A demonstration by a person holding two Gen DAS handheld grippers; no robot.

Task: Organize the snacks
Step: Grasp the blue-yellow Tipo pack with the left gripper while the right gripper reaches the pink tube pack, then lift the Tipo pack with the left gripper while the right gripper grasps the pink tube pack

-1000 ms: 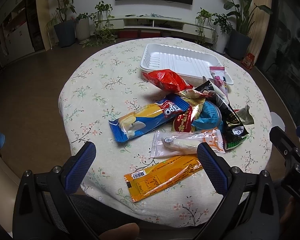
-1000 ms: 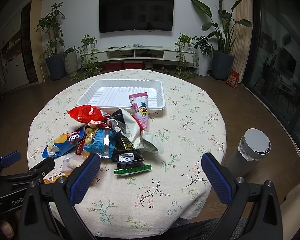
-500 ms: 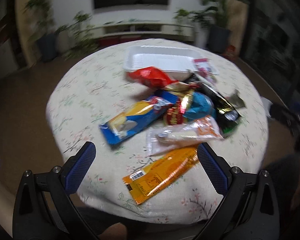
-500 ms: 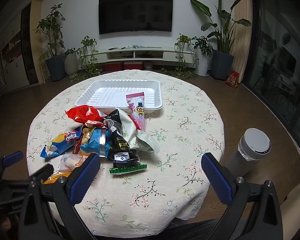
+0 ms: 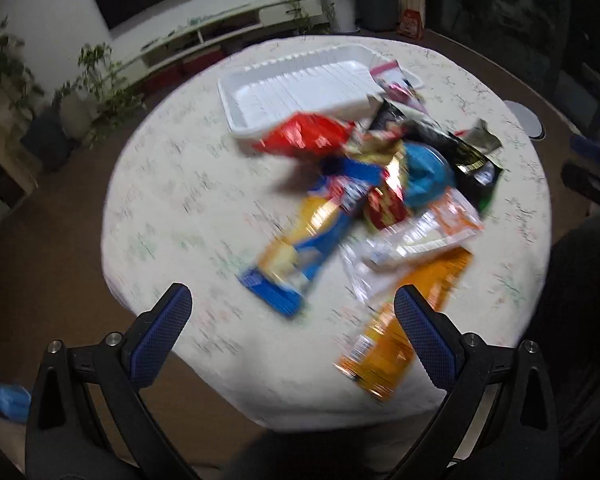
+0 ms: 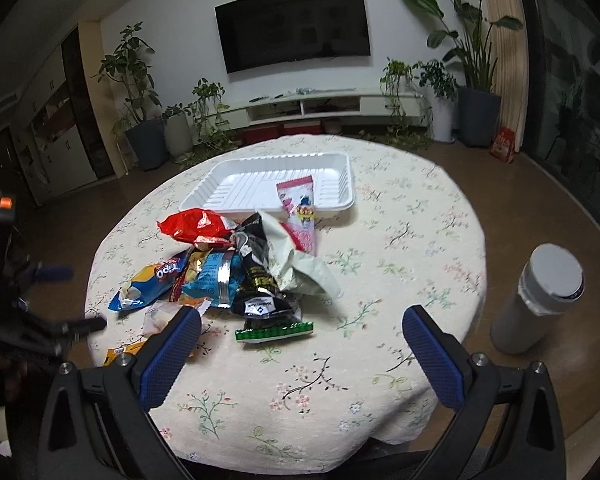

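Observation:
A pile of snack packets lies mid-table in front of an empty white tray (image 6: 236, 184), which also shows in the left wrist view (image 5: 292, 88). The pile holds a red bag (image 6: 194, 226), a blue-yellow Tipo pack (image 6: 150, 284), a blue packet (image 6: 210, 278), a black packet (image 6: 260, 276) and a pink packet (image 6: 300, 212) leaning on the tray rim. An orange packet (image 5: 404, 320) lies nearest the left gripper (image 5: 292, 316), which is open and empty near the table's front-left edge. The right gripper (image 6: 302, 338) is open and empty above the table's near edge.
The round table (image 6: 400, 240) has a floral cloth. A grey-white cylinder bin (image 6: 540, 296) stands on the floor to the right. Potted plants (image 6: 140, 96) and a low TV shelf (image 6: 320, 100) line the far wall. The left wrist view is motion-blurred.
The left gripper has swung left and tilted, so the pile now sits to its right. The right gripper has backed off a little. Both stay open; no snack has moved.

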